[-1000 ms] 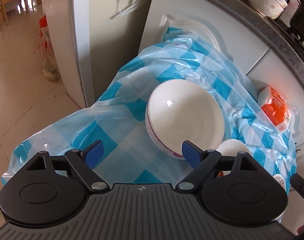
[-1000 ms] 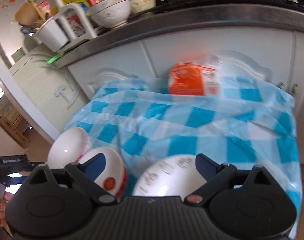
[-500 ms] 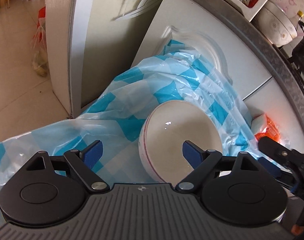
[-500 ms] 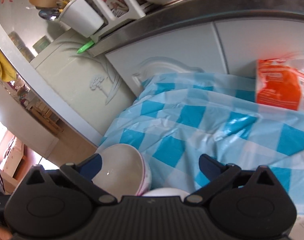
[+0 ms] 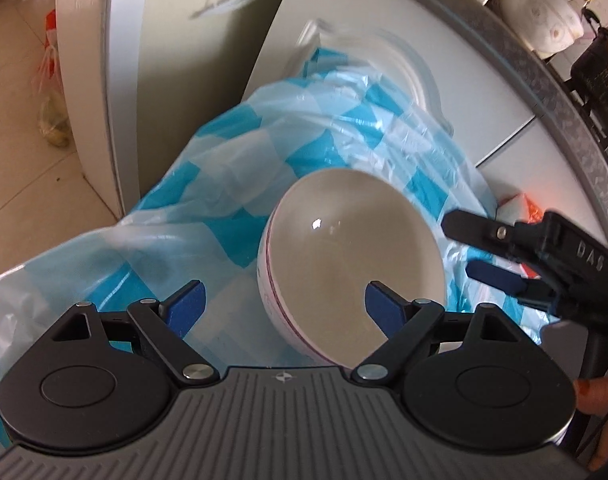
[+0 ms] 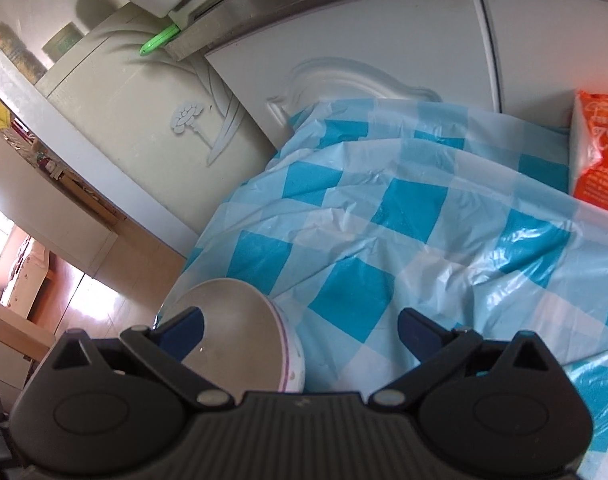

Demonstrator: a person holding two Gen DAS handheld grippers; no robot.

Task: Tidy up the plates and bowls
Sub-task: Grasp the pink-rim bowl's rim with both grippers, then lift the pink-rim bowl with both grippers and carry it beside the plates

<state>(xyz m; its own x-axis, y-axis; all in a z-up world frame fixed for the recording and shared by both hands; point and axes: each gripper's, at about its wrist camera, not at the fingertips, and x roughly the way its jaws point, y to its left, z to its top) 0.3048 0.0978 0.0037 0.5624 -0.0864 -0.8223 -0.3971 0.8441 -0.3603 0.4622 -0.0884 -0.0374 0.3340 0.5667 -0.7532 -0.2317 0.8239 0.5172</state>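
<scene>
A white bowl [image 5: 352, 256] with a thin purple line under its rim rests tilted on the blue-and-white checked plastic cloth [image 5: 223, 200]. My left gripper [image 5: 281, 304] is open just in front of it. The bowl's near rim lies between the left gripper's blue pads without touching them. My right gripper [image 5: 470, 250] reaches in from the right, close to the bowl's far side. In the right wrist view the right gripper [image 6: 301, 326] is wide open. Its left finger is over the bowl [image 6: 239, 328], and the bowl's rim stands between the jaws, untouched.
An orange packet [image 6: 596, 152] lies at the back right of the cloth [image 6: 424, 220], against white cabinet doors [image 6: 384, 40]. A metal counter edge [image 5: 544, 80] with pots runs above. A tall pale cupboard [image 5: 183, 60] stands left, with tiled floor [image 5: 15, 160] beyond.
My right gripper swung left, leaving two other bowls out of its view and reaching the white bowl; it now shows in the left wrist view. My left gripper closed in slightly on the bowl.
</scene>
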